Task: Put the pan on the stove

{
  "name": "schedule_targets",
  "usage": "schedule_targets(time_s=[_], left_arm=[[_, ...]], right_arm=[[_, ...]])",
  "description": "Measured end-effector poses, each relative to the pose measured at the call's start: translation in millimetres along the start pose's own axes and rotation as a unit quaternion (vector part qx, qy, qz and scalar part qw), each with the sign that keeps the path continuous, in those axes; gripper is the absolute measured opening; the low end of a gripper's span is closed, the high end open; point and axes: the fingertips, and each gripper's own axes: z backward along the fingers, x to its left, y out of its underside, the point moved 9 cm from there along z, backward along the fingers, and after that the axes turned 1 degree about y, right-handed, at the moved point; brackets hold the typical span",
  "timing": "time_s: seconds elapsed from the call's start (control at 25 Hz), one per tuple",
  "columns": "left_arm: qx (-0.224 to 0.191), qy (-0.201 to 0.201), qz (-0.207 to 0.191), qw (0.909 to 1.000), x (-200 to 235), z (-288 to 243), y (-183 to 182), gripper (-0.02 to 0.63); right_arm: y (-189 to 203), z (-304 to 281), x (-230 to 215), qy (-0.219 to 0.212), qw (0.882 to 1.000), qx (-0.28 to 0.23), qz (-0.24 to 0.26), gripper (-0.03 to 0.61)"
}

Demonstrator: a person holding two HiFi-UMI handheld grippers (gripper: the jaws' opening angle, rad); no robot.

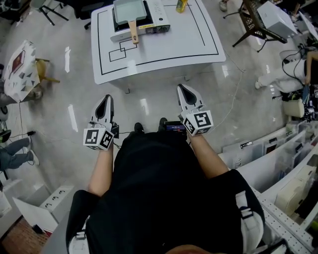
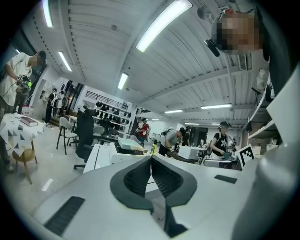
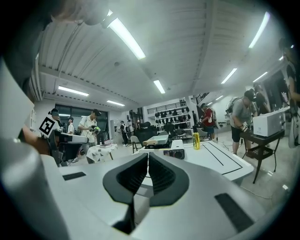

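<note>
A rectangular grey pan (image 1: 130, 11) with a wooden handle (image 1: 134, 31) rests on top of a white portable stove (image 1: 158, 20) at the far end of a white table (image 1: 164, 49). Both grippers hang over the floor short of the table's near edge and point toward it. My left gripper (image 1: 107, 98) is shut and empty. My right gripper (image 1: 182, 89) is also shut with nothing in it. In the right gripper view the pan (image 3: 157, 139) and stove (image 3: 177, 152) show far beyond the closed gripper (image 3: 147, 159). The left gripper (image 2: 151, 161) likewise shows its jaws together.
A yellow can (image 1: 181, 5) stands at the table's far edge. A small cloth-covered table (image 1: 20, 64) and wooden stool (image 1: 42, 69) are at the left, a dark stand (image 1: 256, 22) at the right, and shelving with bins (image 1: 278, 158) at the lower right. Several people stand around the room.
</note>
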Motion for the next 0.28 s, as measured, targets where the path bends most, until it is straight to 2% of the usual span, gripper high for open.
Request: schedule_targets(time_s=[0.28], left_arm=[[0.009,0.004,0.005,0.9999,-11,-21,8,0.02]], right_arm=[[2,1,-29,0.008,1.0,-0.005,-0.005,0.025]])
